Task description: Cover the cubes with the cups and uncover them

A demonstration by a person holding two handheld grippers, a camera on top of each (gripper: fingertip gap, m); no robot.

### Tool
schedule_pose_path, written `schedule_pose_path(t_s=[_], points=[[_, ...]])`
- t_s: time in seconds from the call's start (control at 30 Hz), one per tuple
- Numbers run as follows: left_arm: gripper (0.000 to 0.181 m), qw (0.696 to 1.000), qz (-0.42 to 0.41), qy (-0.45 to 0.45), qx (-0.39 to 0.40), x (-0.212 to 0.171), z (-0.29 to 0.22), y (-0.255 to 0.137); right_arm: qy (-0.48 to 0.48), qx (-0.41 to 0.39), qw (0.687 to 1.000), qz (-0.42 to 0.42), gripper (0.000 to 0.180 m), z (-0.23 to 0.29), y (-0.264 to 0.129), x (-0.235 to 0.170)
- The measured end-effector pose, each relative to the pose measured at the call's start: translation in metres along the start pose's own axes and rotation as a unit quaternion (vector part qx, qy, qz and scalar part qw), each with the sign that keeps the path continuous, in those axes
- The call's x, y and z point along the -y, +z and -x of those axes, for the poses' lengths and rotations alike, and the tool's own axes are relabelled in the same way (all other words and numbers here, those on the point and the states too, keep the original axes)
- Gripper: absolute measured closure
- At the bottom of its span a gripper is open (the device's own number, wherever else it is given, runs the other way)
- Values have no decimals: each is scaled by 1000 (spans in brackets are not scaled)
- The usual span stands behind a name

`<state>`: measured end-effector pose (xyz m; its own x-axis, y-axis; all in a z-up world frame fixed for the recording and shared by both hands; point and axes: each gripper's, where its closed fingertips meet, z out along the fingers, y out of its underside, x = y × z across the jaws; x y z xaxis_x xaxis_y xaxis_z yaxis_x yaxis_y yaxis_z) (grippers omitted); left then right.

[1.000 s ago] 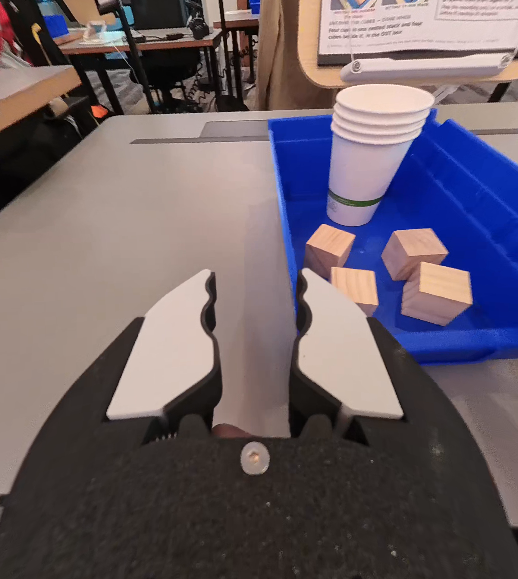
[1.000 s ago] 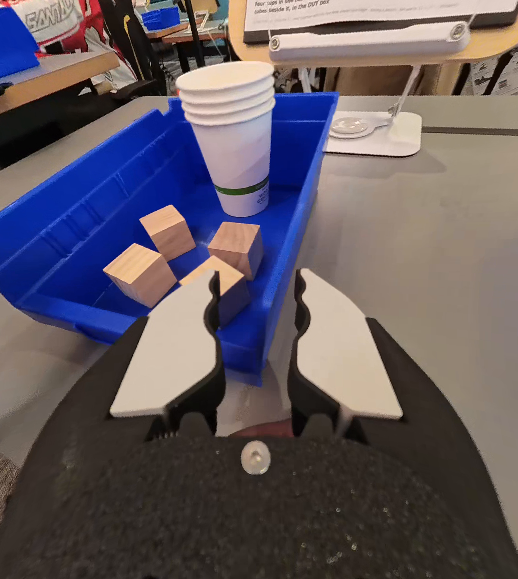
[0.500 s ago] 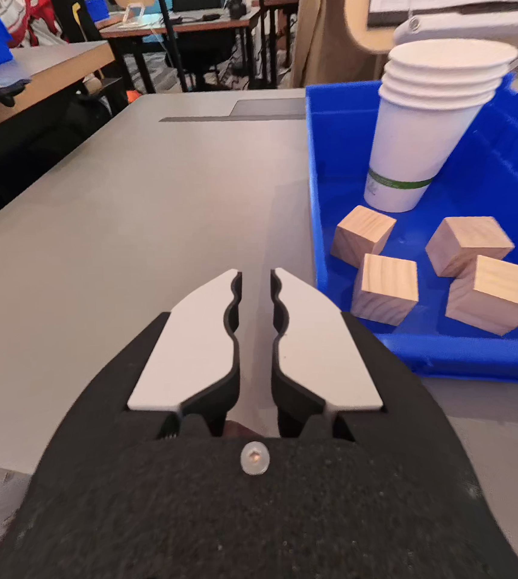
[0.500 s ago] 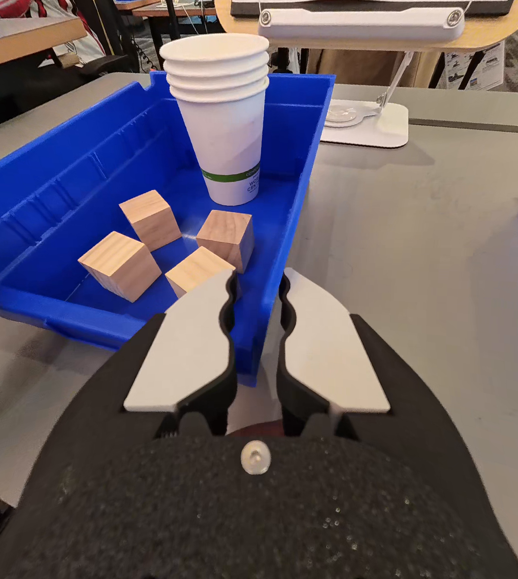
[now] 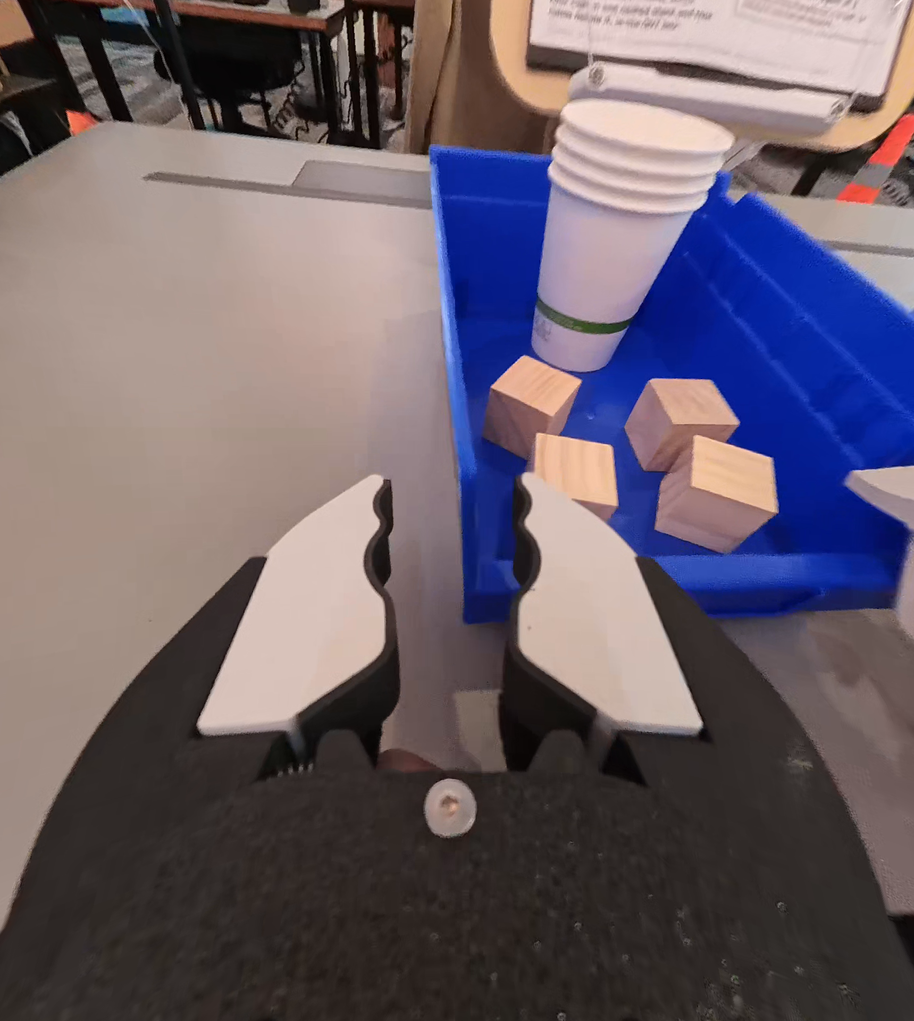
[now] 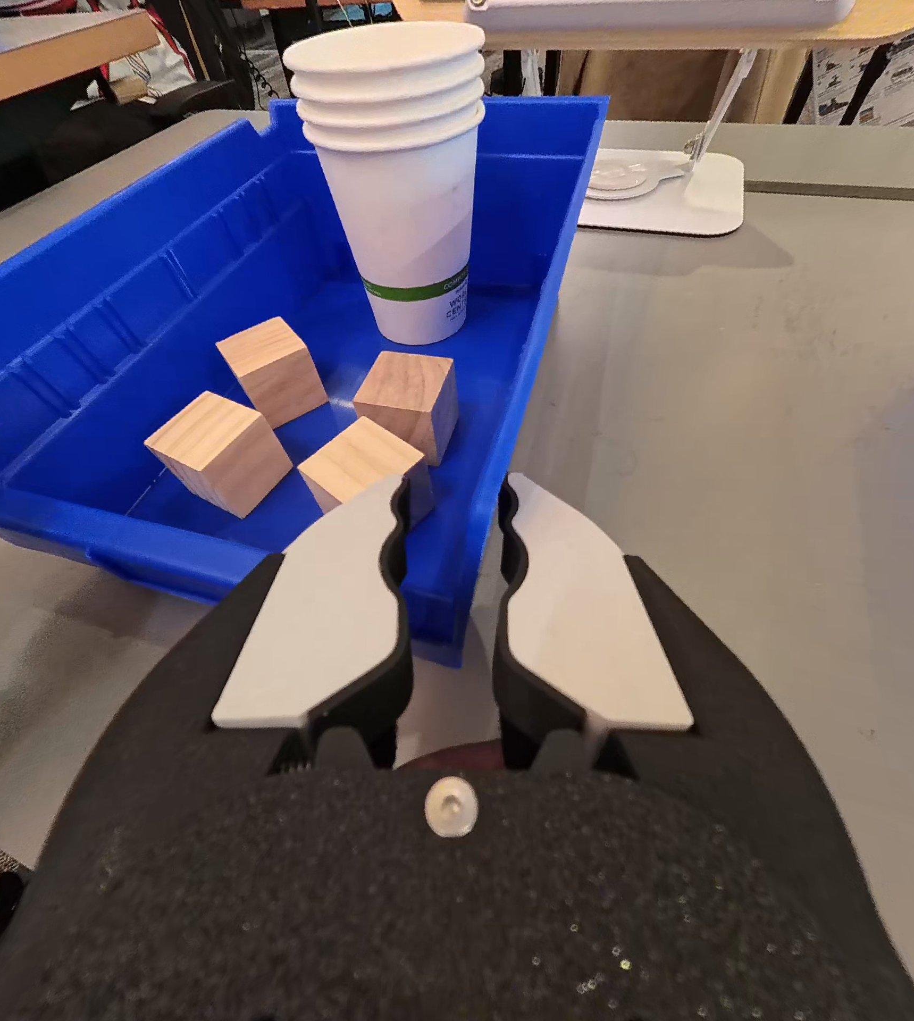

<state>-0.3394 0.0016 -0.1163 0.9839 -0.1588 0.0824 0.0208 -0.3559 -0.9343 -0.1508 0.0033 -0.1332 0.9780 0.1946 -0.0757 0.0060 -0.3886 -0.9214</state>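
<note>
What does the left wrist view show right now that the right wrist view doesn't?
Only the left wrist view shows the open left gripper up close and the bare table left of the blue bin. Only the right wrist view shows the open right gripper up close and the white stand base right of the bin. Both show the bin, the nested cup stack standing upright in it, and four uncovered wooden cubes.
</note>
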Motion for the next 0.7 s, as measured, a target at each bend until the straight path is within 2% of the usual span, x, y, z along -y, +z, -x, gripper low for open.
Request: schedule_pose_path(t_s=[0.07, 0.1, 0.13, 0.17, 0.27, 0.37, 0.57, 0.7], points=[[148, 1000, 10, 0, 13, -5, 6, 11, 0, 1, 1000, 0, 150, 0, 0, 0], [157, 1000, 12, 1, 4, -6, 5, 14, 0, 4, 1000, 0, 153, 1, 1, 0], [176, 1000, 14, 4, -13, -6, 0, 15, 2, 9, 1000, 1, 160, 2, 0, 1], [178, 1000, 19, 2, 4, -6, 3, 15, 5, 3, 1000, 0, 167, 0, 0, 2], [178, 999, 17, 20, 18, -1, 3, 14, 21, -22, 1000, -5, 173, 0, 1, 6], [178, 998, -1, 34, 45, 15, 25, 7, 28, -13, 999, -23, 175, 25, 6, 20], [179, 994, -32, 23, 105, 57, 121, 1, 30, 29, 999, -21, 174, 117, 54, 36], [179, 993, -25, 2, 112, 56, 175, 8, 38, 28, 999, -24, 174, 161, 78, 45]])
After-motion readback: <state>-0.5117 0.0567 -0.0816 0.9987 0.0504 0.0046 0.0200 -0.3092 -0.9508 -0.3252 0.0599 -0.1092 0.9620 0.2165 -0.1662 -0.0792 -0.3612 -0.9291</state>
